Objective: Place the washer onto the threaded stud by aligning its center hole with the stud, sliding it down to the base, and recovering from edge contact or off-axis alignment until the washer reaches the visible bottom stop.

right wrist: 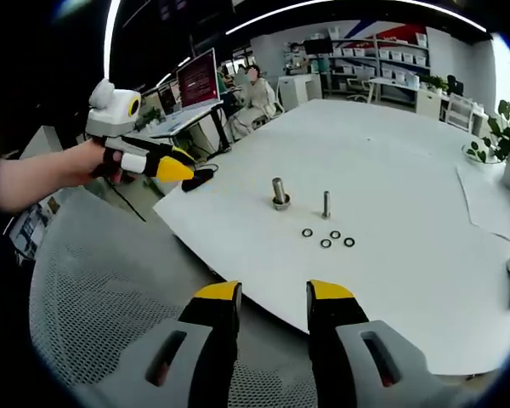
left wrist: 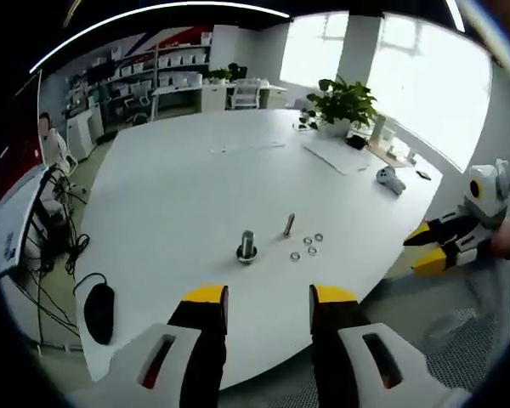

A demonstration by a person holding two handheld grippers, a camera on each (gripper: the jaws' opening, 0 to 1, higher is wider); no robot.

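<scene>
On the white table (left wrist: 178, 195) a thick threaded stud (left wrist: 247, 246) stands upright on its base. A thinner bolt (left wrist: 289, 224) stands just right of it, with several small washers (left wrist: 307, 247) lying loose beside them. My left gripper (left wrist: 269, 297) is open and empty, short of the table's near edge. My right gripper (left wrist: 423, 248) enters from the right, open, off the table's edge. In the right gripper view the stud (right wrist: 280, 194), bolt (right wrist: 326, 204) and washers (right wrist: 327, 238) sit mid-table, beyond my open, empty right gripper (right wrist: 274, 293). A hand holds the left gripper (right wrist: 177, 170) at far left.
A black mouse (left wrist: 99, 310) with its cable lies at the table's left corner. A potted plant (left wrist: 344, 106), papers (left wrist: 340, 155) and a white controller (left wrist: 391, 178) sit at the far side. A grey mesh chair (right wrist: 85, 323) is below the table edge. A person (right wrist: 255, 89) sits by monitors behind.
</scene>
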